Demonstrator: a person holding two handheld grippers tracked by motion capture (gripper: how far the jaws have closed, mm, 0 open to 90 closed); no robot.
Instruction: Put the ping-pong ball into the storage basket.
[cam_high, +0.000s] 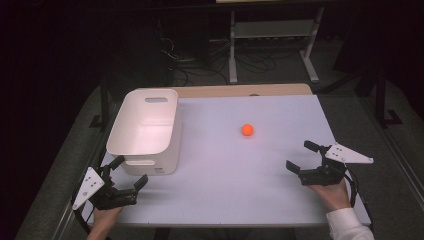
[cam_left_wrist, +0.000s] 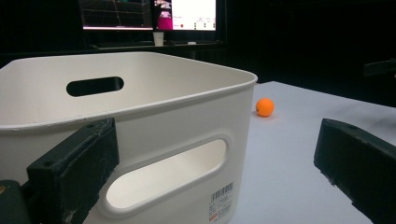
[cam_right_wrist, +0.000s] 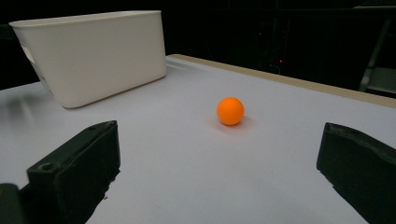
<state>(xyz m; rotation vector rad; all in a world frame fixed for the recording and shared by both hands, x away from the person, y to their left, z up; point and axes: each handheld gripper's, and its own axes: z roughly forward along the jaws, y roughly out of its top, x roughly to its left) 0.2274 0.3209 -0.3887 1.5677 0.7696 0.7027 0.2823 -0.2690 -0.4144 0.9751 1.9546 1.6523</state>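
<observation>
Ball (cam_high: 247, 130) — small, round and orange — sits alone on the white table (cam_high: 225, 170), well apart from the bin (cam_high: 145, 131) and nearer the right gripper (cam_high: 301, 156). It looks very light, hard and smooth, like a ping-pong ball, so it will likely roll away at a small bump. A good hold would be across its middle, one jaw on each side, squeezing gently so it does not pop out.

Both grippers are wide open and hold nothing. In the right gripper view the ball (cam_right_wrist: 230, 110) lies ahead, between the lines of the two jaws but not yet reached. The left gripper (cam_high: 125, 175) waits just beside the bin's near corner; in its own view the bin (cam_left_wrist: 140, 135) stands close, with the ball (cam_left_wrist: 265, 107) far past it.

The table is flat, smooth and bare — nothing to stop a rolling ball. The bin is white and empty, with handle holes. The room is dark, with screens (cam_left_wrist: 149, 14) glowing at the back and a metal frame (cam_high: 272, 40) and cables on the floor.
</observation>
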